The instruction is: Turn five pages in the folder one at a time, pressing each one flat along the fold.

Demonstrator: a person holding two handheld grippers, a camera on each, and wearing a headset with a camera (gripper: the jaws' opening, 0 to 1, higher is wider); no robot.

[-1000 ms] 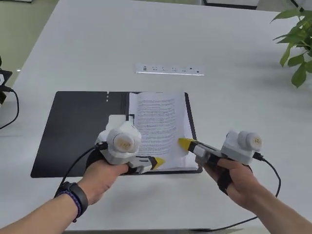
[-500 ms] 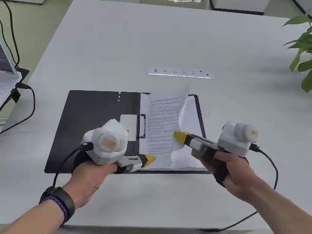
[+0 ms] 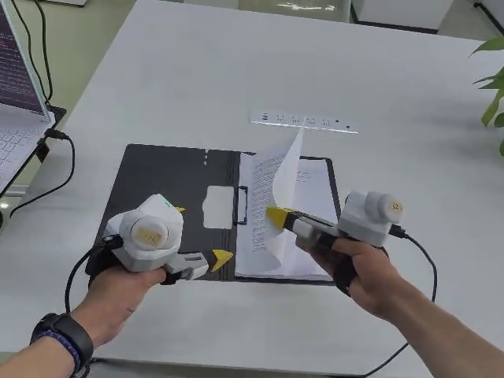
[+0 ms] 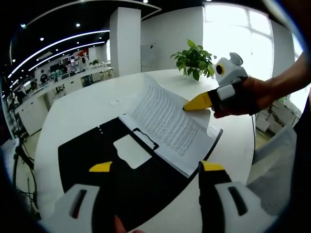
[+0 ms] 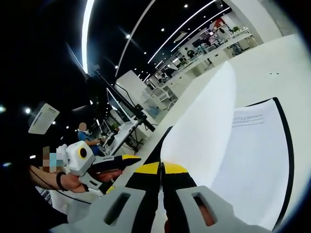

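A black folder point(image 3: 157, 189) lies open on the white table, with a clip at its fold and a stack of printed sheets point(image 3: 315, 189) on its right half. My right gripper point(image 3: 277, 214) is shut on the outer edge of the top page point(image 3: 285, 169), which stands lifted and curled toward the fold. In the right gripper view the yellow tips point(image 5: 160, 168) pinch that page point(image 5: 204, 126). My left gripper point(image 3: 201, 234) hovers open over the folder's near edge, holding nothing. The left gripper view shows its jaws point(image 4: 156, 167) spread above the black cover point(image 4: 92, 150), facing the raised page point(image 4: 165, 116).
A white power strip point(image 3: 305, 120) sits on the table beyond the folder. A laptop point(image 3: 16, 102) with a black cable point(image 3: 59, 157) is at the far left edge. Plant leaves point(image 3: 496, 79) reach in at the right. The table's near edge runs just under my hands.
The right gripper has raised the top page from nearly flat to upright and carried it left toward the fold. The left gripper has drifted left along the folder's near edge. The head camera has shifted.
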